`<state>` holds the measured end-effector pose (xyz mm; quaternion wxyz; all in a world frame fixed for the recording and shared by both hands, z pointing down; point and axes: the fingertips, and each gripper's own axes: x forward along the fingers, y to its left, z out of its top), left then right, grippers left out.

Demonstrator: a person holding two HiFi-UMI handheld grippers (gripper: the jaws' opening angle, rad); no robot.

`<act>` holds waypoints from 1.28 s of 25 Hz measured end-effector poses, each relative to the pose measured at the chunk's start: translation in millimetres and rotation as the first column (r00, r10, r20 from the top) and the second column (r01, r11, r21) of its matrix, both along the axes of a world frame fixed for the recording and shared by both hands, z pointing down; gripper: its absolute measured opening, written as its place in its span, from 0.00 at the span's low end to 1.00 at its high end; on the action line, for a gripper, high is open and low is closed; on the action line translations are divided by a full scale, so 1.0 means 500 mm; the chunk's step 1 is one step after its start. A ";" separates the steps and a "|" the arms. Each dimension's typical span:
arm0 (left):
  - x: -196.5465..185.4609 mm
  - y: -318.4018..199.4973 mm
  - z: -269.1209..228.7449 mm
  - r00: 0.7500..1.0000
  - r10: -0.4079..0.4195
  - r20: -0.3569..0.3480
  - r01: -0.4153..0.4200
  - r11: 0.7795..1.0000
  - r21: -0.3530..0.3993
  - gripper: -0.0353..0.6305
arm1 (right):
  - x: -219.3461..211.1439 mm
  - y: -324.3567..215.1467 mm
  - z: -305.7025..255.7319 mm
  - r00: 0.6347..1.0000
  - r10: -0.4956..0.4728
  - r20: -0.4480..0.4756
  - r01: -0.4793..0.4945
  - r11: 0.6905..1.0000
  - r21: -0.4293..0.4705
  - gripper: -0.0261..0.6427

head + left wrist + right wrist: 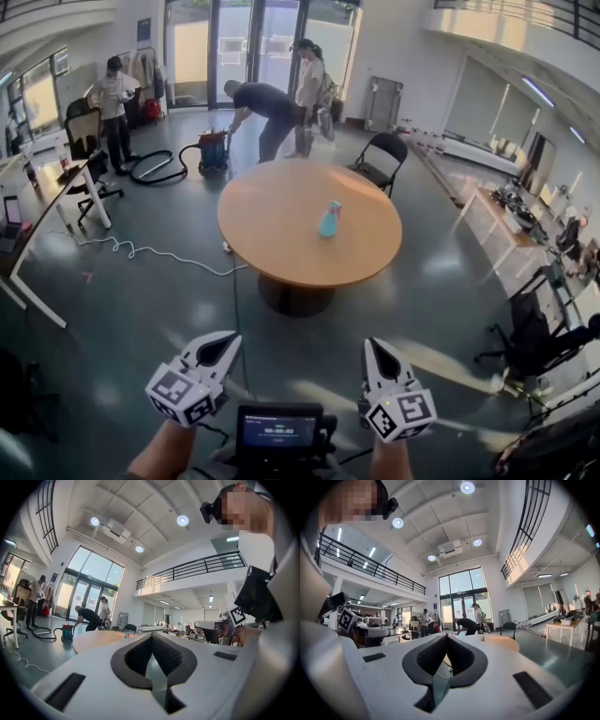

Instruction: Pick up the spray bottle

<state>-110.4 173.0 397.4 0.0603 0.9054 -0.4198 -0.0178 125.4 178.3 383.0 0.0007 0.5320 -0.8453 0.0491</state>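
One spray bottle, one table (left gripper, right gripper closed)

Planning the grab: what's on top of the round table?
Only the blue spray bottle, standing upright on the round table. Nothing else shows on top; the tabletop covers most of its pedestal.

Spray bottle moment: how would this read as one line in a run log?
spray bottle: upright on round table, untouched | left gripper: shut, empty | right gripper: shut, empty
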 end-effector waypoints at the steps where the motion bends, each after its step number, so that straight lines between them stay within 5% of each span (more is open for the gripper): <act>1: 0.015 -0.011 -0.001 1.000 -0.003 0.000 0.003 1.000 -0.006 0.06 | 0.011 -0.012 -0.001 1.000 -0.004 0.001 0.004 1.000 -0.001 0.05; 18: 0.106 -0.123 0.009 0.998 -0.032 0.063 0.035 0.998 -0.045 0.06 | 0.090 -0.125 0.026 0.994 -0.084 0.069 0.087 0.996 -0.031 0.05; 32: 0.082 -0.339 -0.010 1.000 0.024 -0.017 -0.024 1.000 -0.008 0.06 | 0.078 -0.303 -0.014 1.000 -0.004 0.007 0.004 1.000 0.001 0.05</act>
